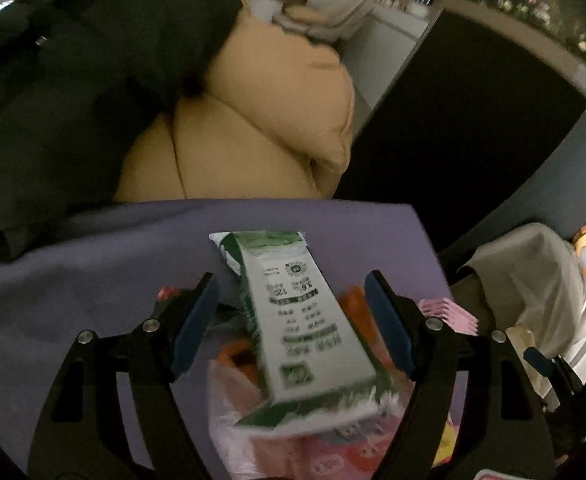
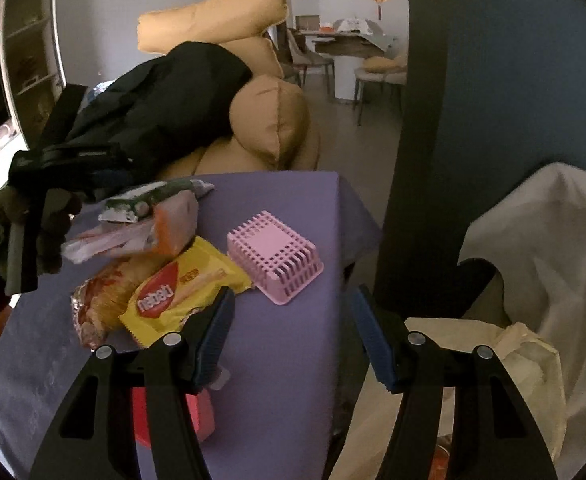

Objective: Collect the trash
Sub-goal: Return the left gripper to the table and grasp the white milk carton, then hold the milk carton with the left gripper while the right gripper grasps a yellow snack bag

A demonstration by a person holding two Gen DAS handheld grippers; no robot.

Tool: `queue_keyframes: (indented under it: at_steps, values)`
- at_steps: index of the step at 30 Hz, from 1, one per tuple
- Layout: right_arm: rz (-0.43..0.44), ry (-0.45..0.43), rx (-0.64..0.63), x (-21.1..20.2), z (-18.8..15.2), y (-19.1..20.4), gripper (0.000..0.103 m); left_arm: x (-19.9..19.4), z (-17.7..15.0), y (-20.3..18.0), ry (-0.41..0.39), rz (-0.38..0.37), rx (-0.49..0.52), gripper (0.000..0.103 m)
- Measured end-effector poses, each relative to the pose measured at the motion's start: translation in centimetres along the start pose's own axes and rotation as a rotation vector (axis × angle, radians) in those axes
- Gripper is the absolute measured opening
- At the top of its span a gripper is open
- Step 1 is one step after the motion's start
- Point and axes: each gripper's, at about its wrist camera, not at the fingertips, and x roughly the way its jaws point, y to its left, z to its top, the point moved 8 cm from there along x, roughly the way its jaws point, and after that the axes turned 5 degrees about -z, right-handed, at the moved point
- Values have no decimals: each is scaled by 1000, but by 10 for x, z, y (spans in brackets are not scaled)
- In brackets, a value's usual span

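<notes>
Lying on the purple table: one pink basket, one yellow wrapper. One milk carton sits between the left gripper's spread pads, contact unclear; the right gripper gapes empty.

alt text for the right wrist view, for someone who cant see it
The right gripper hangs open and empty over the edge of a purple table, above a yellow snack packet and an upside-down pink basket. At left, the left gripper is by a green-and-white carton and wrappers; a white-lined bin sits right.
</notes>
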Motion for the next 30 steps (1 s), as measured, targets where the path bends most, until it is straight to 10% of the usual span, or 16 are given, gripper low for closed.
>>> queue_keyframes:
  at_steps: [9,18,30]
  values:
    - [33,55,-19,16,-19,2,58,39,-20,4,157,73,-1,64]
    - [48,12,-54,-1,-15,18,58,-37,-40,-10,-23,-30,-9,58]
    - [168,102,36,34,-8,73,58,-125,-153,-10,-134,-4,-82,58]
